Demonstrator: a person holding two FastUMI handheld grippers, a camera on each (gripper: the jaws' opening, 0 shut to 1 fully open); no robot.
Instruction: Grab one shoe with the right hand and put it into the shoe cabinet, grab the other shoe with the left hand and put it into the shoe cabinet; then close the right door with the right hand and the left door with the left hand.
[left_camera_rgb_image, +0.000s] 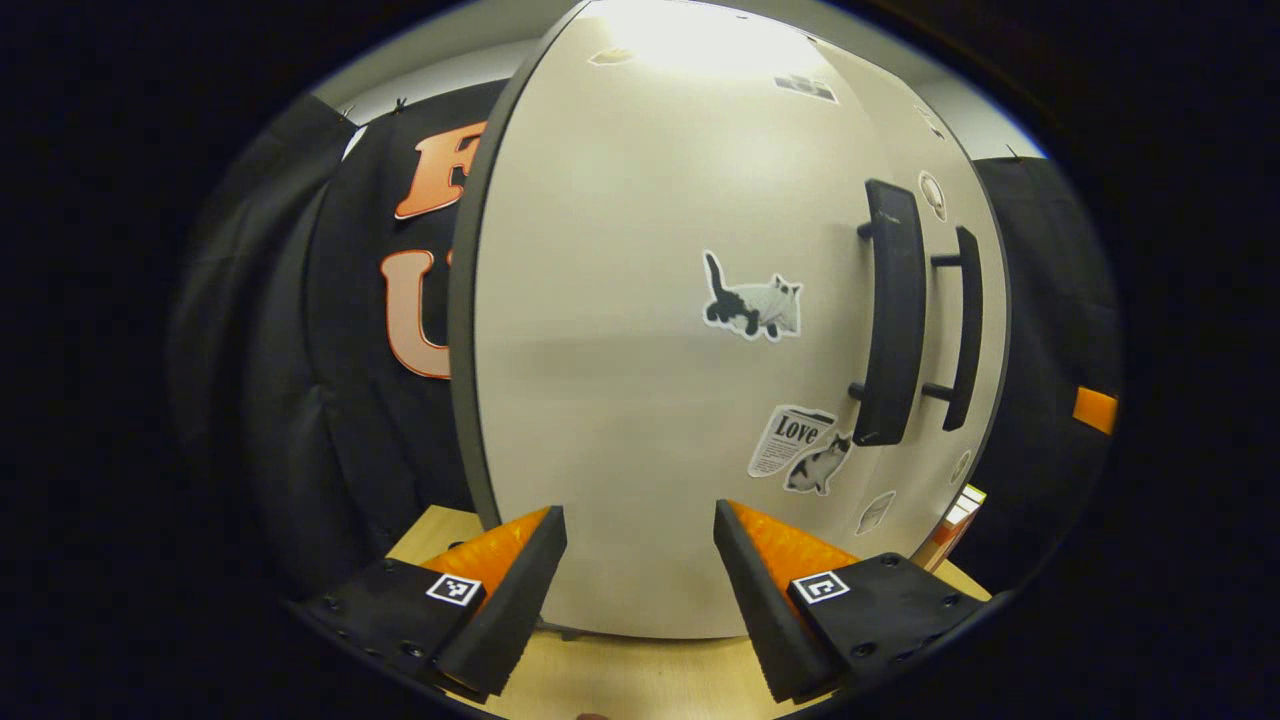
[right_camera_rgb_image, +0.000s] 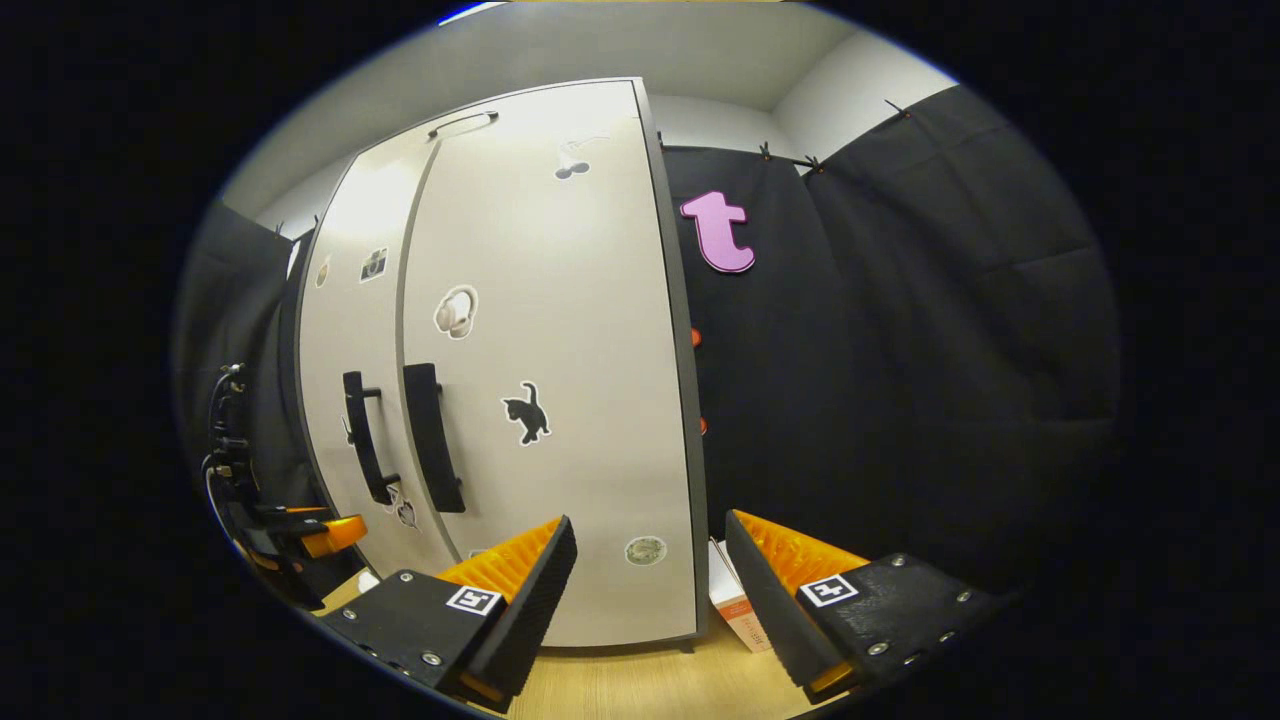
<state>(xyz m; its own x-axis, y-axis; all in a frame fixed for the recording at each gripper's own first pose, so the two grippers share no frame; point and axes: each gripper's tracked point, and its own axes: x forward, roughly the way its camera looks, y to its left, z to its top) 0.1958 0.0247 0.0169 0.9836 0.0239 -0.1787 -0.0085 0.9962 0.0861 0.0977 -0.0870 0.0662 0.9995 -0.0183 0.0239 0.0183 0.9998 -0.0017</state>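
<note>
Shoe cabinet (left_camera_rgb_image: 640, 400) stands upright on the wooden tabletop (left_camera_rgb_image: 640, 675), both pale doors flush and shut, their dark handles (left_camera_rgb_image: 893, 320) side by side at the seam. From the left gripper view, the left gripper (left_camera_rgb_image: 640, 590) sits just in front of the left door (left_camera_rgb_image: 620, 300), fingers spread with nothing between them. From the right gripper view, the right gripper (right_camera_rgb_image: 650, 600) faces the right door (right_camera_rgb_image: 560, 380) near its outer edge, fingers likewise spread and bare. A small box (right_camera_rgb_image: 735, 605) stands beside the cabinet's corner.
</note>
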